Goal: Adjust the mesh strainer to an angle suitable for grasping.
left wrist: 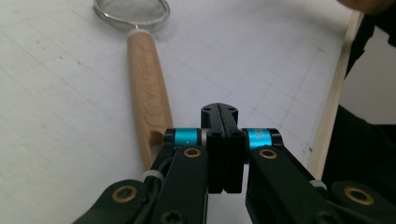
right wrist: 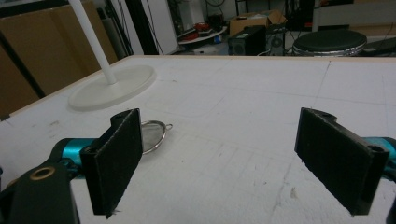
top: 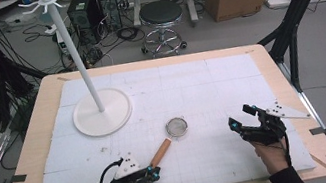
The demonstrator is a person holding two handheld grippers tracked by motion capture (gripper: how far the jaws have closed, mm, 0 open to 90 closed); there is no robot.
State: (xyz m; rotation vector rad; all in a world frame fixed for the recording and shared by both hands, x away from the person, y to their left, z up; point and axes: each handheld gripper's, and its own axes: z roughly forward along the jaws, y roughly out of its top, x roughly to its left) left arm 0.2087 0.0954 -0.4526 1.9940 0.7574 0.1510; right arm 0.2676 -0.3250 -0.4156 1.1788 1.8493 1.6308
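- Two grippers in play. Left gripper [left wrist: 223, 116]: fingers clenched together, nothing between them, tip sitting just beside the butt end of the strainer's wooden handle [left wrist: 148, 88], on its right in the left gripper view.
- Right gripper [right wrist: 219, 158]: fingers released, spread wide, nothing between them, hovering low over the desk [top: 35, 124] well right of the strainer.
- Strainer [top: 176, 127] lies flat on the white mat near the middle of the desk, mesh bowl away from the person, handle angled back toward the left gripper.
- White hook stand [top: 101, 111] sits at far left of the mat, well apart from the strainer.
- Risks, my read: closed left fingers can only nudge the handle, so it may roll or skid away; they need to open first.
- Handle is round and smooth, so an off-centre pinch could let it twist and the bowl droop.
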